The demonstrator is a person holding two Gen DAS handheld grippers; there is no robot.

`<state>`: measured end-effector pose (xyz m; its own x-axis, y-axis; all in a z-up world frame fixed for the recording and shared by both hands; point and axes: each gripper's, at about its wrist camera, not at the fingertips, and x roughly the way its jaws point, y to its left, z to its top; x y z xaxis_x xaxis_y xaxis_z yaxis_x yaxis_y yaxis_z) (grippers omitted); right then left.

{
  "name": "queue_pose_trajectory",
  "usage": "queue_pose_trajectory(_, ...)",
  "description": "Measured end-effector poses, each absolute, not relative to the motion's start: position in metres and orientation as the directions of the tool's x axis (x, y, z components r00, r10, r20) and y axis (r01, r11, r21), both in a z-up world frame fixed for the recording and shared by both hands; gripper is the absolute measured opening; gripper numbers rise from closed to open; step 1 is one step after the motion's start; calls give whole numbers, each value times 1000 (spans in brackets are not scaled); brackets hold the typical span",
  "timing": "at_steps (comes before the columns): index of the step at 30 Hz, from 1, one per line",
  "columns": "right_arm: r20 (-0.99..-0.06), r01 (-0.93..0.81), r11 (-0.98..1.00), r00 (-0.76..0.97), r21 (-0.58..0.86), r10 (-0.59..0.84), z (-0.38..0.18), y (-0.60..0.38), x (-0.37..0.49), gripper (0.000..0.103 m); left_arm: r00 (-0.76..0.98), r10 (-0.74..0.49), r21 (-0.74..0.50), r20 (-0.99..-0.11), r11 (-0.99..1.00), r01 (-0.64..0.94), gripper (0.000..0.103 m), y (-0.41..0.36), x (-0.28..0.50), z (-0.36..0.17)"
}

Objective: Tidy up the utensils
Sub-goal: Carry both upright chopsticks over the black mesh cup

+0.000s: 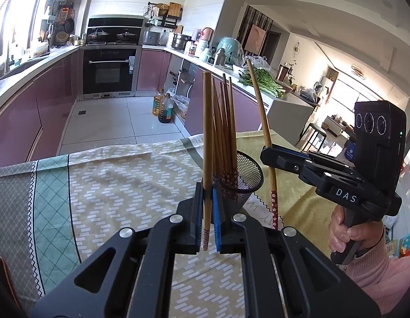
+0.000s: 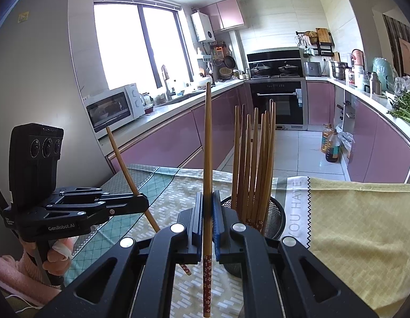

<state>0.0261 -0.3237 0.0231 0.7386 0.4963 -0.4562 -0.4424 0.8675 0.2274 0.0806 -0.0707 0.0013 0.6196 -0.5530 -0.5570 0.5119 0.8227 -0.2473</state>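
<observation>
One chopstick (image 1: 207,143) is clamped upright in the left gripper (image 1: 208,212), marked "GenRobot.AI"; another chopstick (image 2: 207,159) is clamped in the right gripper (image 2: 208,220), marked "DAS". "YOU HAVE" is printed on the cloth (image 2: 297,206).

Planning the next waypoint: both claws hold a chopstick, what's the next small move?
Probably carry the left claw forward over the mesh cup and release. Its chopstick is upright, patterned end down, and the cup sits just beyond, already holding several. The right claw can follow.
</observation>
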Motion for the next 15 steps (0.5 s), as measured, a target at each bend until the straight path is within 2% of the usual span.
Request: queue_pose_trajectory(15,-433,-434,874,759,221,486,33,-327,32,6,623,-551,-234,-555,822,519,7,-73,84,6)
